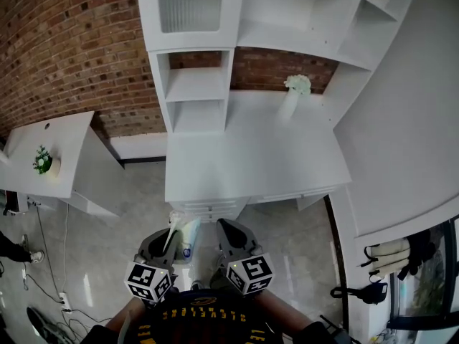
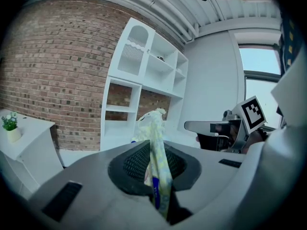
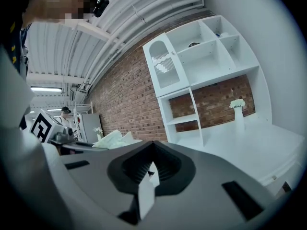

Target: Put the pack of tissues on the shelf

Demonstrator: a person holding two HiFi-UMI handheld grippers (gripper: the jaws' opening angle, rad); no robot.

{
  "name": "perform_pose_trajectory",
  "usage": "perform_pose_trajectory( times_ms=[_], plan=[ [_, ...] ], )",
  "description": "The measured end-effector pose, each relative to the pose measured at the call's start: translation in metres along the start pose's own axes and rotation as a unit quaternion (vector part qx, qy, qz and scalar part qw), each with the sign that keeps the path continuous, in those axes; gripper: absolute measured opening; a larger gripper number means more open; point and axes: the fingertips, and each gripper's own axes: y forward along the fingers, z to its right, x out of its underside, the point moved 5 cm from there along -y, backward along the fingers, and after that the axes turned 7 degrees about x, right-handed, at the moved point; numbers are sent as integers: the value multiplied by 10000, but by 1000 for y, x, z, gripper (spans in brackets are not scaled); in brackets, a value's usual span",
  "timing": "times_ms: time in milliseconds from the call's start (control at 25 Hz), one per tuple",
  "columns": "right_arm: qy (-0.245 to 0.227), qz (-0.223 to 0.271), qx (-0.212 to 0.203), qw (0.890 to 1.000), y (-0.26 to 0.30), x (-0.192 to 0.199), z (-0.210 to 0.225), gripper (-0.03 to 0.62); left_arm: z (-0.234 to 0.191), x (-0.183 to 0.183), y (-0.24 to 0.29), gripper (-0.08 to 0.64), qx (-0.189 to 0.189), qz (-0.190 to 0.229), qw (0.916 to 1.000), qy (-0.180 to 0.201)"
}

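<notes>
Clamped: L gripper (image 1: 166, 241) jaws pinch pack of tissues (image 2: 157, 162); pack stands on edge between pads, top poking past tips; R gripper (image 3: 149, 174) jaws drawn together, pale sliver between pads, poss. just a gap, view poor; both grippers side by side over floor (image 1: 129, 213), short of desk (image 1: 251, 163) front edge; wide open desktop btwn that edge and shelf unit (image 1: 195, 84) at back L, cubbies facing out; vase w/ flowers (image 1: 292, 95) back R; side table (image 1: 68, 149) off L; cables (image 1: 50, 292) on floor far L.
</notes>
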Motion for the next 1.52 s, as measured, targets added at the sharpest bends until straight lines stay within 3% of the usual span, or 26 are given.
perform_pose_trajectory(
  times_ms=[240,600,920,1520],
  plan=[
    [53,-38,-190,9998,28,-11,34,-2,-2,-17,36,38,-204,-4,9996,180],
    [58,-70,-545,9985,54,-24,72,-2,3,-32,72,38,-525,33,9986,74],
    [186,-155,-582,9980,63,-21,91,-2,5,-33,88,38,-627,-71,9980,26],
    [141,-233,-233,9994,94,-21,118,-2,-21,-52,139,38,-272,-58,9995,153]
  ],
)
